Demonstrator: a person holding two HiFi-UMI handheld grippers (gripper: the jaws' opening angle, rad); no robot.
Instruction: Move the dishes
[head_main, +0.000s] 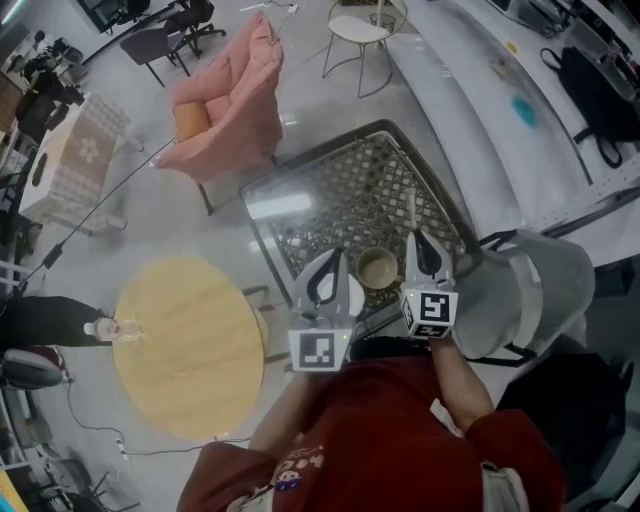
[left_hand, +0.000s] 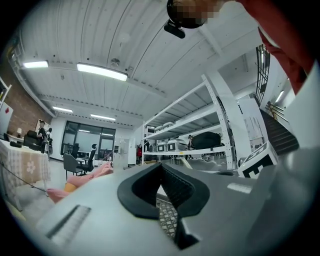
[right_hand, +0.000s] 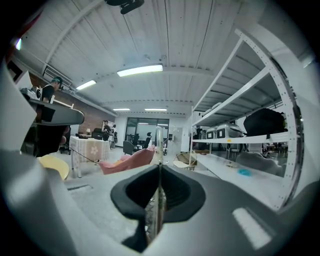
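In the head view both grippers hang over a glass table (head_main: 300, 205) with a lattice pattern under its top. A small beige bowl (head_main: 377, 268) shows between them. My left gripper (head_main: 333, 258) is shut; a white dish edge (head_main: 354, 296) shows at its right side, and I cannot tell whether it is held. In the left gripper view the jaws (left_hand: 161, 169) meet with only a pale sliver low in the gap. My right gripper (head_main: 417, 240) is shut on a thin pale stick-like utensil (head_main: 410, 212), which stands upright between the jaws (right_hand: 159, 170) as a slim utensil (right_hand: 158, 142).
A round wooden table (head_main: 185, 345) with a water bottle (head_main: 105, 328) at its edge lies to the left. A pink armchair (head_main: 225, 110) and a wire chair (head_main: 362, 30) stand beyond. A grey seat (head_main: 530, 290) is close on the right, by long white shelving (head_main: 500, 100).
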